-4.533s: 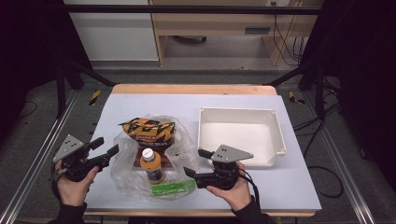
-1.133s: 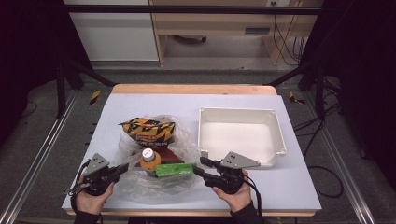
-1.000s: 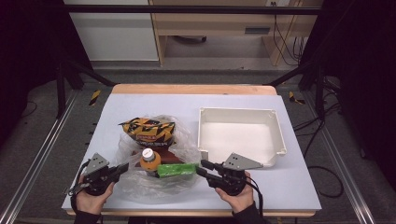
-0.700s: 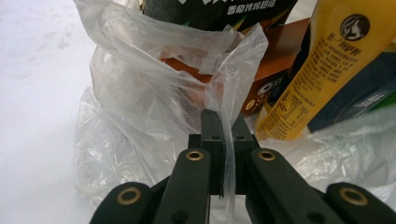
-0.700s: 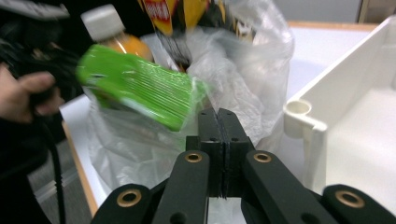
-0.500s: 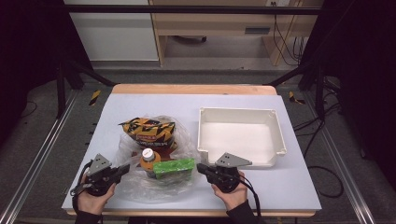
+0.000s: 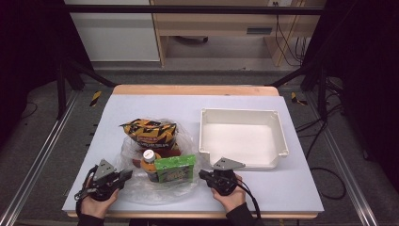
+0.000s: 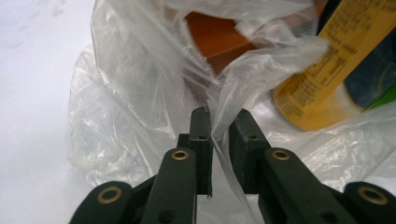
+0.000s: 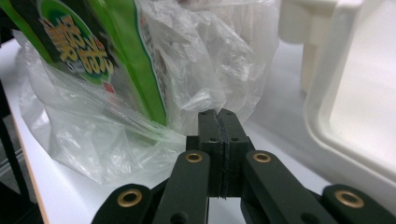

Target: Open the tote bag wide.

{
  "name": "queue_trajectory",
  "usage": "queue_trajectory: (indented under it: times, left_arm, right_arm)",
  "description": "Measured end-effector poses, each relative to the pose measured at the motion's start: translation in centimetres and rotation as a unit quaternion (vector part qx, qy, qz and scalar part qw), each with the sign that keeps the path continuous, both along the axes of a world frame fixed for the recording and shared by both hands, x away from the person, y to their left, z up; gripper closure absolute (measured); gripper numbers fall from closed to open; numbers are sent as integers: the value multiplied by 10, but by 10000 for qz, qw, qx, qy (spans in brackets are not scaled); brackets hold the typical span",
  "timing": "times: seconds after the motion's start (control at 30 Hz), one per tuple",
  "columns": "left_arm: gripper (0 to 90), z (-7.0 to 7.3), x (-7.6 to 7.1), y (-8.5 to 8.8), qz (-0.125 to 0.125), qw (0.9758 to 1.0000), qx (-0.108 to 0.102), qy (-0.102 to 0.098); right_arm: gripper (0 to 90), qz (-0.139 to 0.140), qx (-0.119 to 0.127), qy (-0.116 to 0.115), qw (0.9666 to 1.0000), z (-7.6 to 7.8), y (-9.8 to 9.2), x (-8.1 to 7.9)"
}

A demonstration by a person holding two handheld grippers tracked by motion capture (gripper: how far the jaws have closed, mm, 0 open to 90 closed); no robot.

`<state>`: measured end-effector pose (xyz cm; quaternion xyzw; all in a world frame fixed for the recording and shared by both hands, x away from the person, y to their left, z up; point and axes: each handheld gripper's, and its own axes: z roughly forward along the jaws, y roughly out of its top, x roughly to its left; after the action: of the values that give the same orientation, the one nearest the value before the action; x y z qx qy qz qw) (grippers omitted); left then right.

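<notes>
We see the clear plastic bag (image 7: 141, 188) of snacks near the table's front edge between our grippers: the left gripper (image 8: 219, 121) slightly parted around a fold, the right gripper (image 9: 218, 116) closed at its right edge.

The tabletop (image 7: 197, 106) is evenly and brightly lit from above, while the floor and the room to its left and right fall into deep dark. Shadows on it are faint and short. The high view is soft and slightly grainy. In the left gripper view the clear plastic bag (image 8: 140, 93) catches white glare, and the far background washes out. In the right gripper view the white tray (image 9: 355, 93) is overexposed and blurred; the near jaws are sharp.
</notes>
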<state>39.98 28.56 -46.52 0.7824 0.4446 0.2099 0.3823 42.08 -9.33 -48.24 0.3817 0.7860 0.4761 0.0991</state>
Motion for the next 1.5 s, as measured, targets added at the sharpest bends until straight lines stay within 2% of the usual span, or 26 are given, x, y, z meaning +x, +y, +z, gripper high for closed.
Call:
queue_trajectory:
  times: [0.13, 0.33, 0.37, 0.57, 0.63, 0.7, 0.9, 1.13, 1.2, 1.37, 1.5]
  left_arm:
    - [771, -6, 0, -3, 19, 9998, 185, 41]
    - [725, -8, 1, -4, 60, 9996, 260, 24]
    - [690, -8, 1, -3, 90, 9996, 272, -6]
    - [560, -7, 1, -3, 168, 9997, 180, -70]
    - [509, -5, 0, -1, 178, 9997, 92, -148]
    - [471, -4, 0, -1, 163, 9997, 58, -158]
    - [380, 4, -3, -2, 103, 9991, -58, -417]
    - [369, 9, -4, -1, 129, 9983, -155, -555]
    - [379, 9, -4, -1, 128, 9982, -139, -566]
    - [394, 7, -2, -2, 154, 9987, 7, -496]
    - [400, 4, -1, -3, 153, 9987, 103, -475]
  right_arm:
    - [892, -3, -164, 102, 9998, -6, 4, 1]
    - [848, -59, -198, 158, 9997, -8, 6, 2]
    - [832, -79, -229, 123, 9996, -7, 6, 1]
    - [742, -57, -203, 6, 9998, -3, 3, 0]
    - [697, -38, -152, -138, 9998, 0, 0, 0]
    - [680, -45, -122, -165, 9998, 2, -1, -1]
    - [623, -7, 168, -440, 9989, 19, -10, -7]
    - [577, 74, 426, -708, 9966, 37, -18, -15]
    - [548, 99, 574, -816, 9950, 44, -22, -18]
    - [500, 189, 730, -984, 9923, 56, -25, -25]
    - [472, 235, 689, -1005, 9923, 57, -24, -26]
